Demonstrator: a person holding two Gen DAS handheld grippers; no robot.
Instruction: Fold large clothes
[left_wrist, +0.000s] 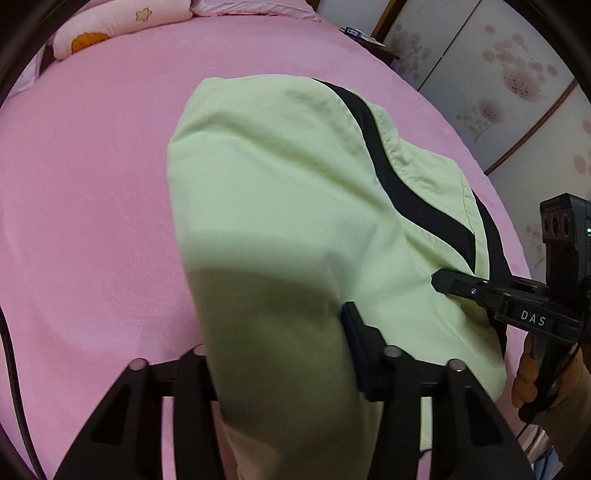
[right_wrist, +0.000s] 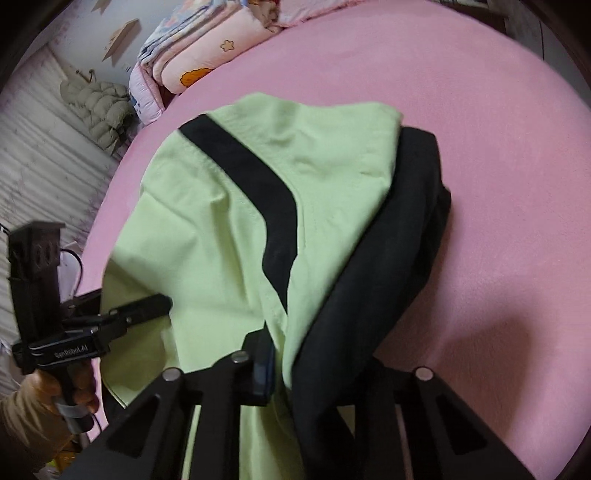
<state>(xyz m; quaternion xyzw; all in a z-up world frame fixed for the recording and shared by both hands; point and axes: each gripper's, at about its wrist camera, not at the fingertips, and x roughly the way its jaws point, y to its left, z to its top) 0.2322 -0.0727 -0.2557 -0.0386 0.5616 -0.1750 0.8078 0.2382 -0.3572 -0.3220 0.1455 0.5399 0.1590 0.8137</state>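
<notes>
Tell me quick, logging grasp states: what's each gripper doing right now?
Left gripper: closed on the green garment.
Right gripper: closed on the same garment, at its black edge.

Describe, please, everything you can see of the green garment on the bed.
The green garment is pale lime, thin woven fabric with a curved black stripe and a black panel along one edge. It lies folded and rumpled on the pink bedsheet. Both the left gripper and right gripper are clamped on its near end.

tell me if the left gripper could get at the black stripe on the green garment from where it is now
Probably not right away: the left gripper looks shut on the green garment near its close edge, so it would have to let go first. The black stripe itself lies uncovered farther up.
</notes>
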